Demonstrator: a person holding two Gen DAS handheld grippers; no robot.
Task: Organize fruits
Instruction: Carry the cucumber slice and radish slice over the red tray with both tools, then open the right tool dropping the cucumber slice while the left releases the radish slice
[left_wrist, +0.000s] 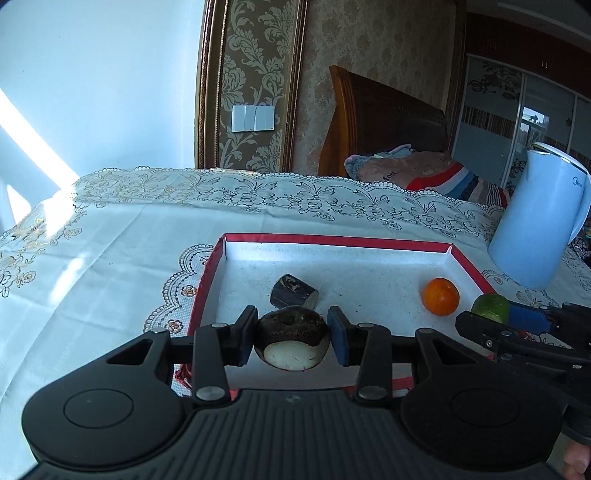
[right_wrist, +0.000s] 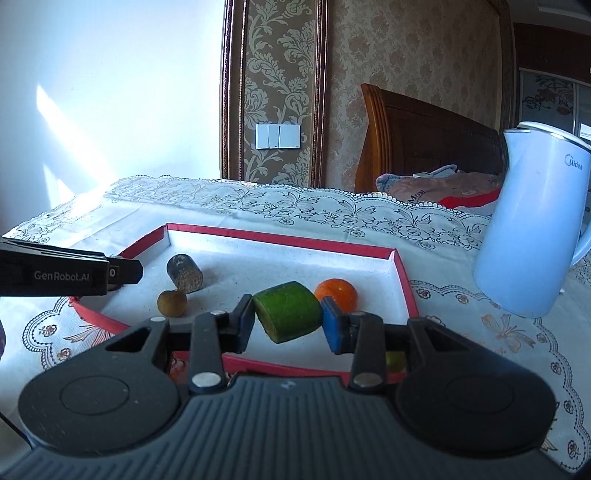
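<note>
Kettle (right_wrist: 532, 225) — "Midea", hand-held gripper (right_wrist: 70, 275) — "GenRobot.AI"

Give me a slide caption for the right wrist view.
Right gripper holds a green fruit chunk above the red-rimmed tray, near an orange and white kettle.

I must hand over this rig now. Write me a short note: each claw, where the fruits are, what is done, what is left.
Left claw: shut on a dark round fruit with a white cut face.
Right claw: shut on the green fruit piece.
Both are held over the red-edged tray.
Lying in the tray: orange, dark cylinder piece, small brown fruit.
Done: both pieces gripped.
Left: place them.
</note>
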